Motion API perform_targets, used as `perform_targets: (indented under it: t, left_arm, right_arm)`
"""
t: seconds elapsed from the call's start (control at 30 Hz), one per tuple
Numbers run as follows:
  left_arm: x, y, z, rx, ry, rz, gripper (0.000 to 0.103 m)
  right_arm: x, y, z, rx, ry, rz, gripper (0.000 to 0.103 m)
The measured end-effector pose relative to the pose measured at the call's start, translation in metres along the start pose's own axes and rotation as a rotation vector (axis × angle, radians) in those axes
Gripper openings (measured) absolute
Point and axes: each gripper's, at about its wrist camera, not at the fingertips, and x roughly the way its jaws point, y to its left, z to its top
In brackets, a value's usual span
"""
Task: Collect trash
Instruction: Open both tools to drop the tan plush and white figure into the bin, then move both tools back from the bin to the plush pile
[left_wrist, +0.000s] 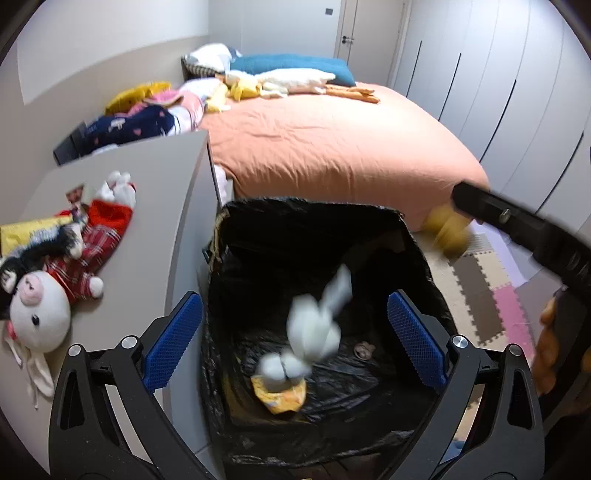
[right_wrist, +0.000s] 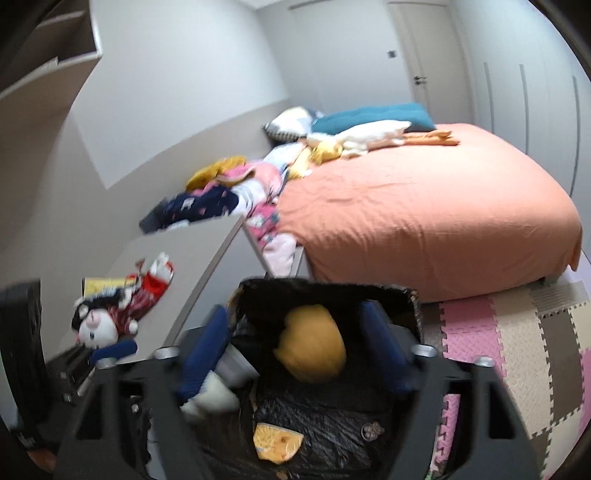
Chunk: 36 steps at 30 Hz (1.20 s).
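A bin lined with a black bag (left_wrist: 417, 251) stands between the desk and the bed. My left gripper (left_wrist: 295, 336) is open above it. A white crumpled tissue (left_wrist: 317, 325) is blurred in mid-air between the fingers, inside the bin mouth. A yellow wrapper (left_wrist: 280, 395) lies on the bin floor. My right gripper (right_wrist: 295, 354) is open over the bin (right_wrist: 413, 295). A yellow crumpled wad (right_wrist: 314, 347) is blurred between its fingers, untouched by the pads. The white tissue (right_wrist: 214, 395) and the yellow wrapper (right_wrist: 277, 441) show below.
A grey desk (left_wrist: 155, 206) on the left carries a plush pig (left_wrist: 44, 306) and a yellow packet (left_wrist: 26, 232). An orange bed (left_wrist: 332, 147) with clothes and pillows fills the back. Foam floor tiles (right_wrist: 517, 350) lie on the right. Wardrobe doors (left_wrist: 498, 74) line the right wall.
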Motion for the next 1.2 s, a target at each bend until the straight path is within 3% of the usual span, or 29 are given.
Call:
perform_targets:
  t: [0.27, 0.63, 1.2]
  left_arm:
    - [0.0, 0.003, -0.001, -0.023, 0.01, -0.071, 0.097]
    - [-0.001, 0.024, -0.008, -0.043, 0.014, -0.023, 0.097]
    - [-0.023, 0.098, -0.023, -0.161, -0.01, 0.104, 0.097]
  right_arm:
    - [0.001, -0.002, -0.002, 0.007, 0.004, -0.013, 0.079]
    - [0.012, 0.015, -0.005, -0.012, 0.03, 0.003, 0.079]
    - [0.043, 0.068, -0.011, -0.076, 0.083, 0.065, 0.079]
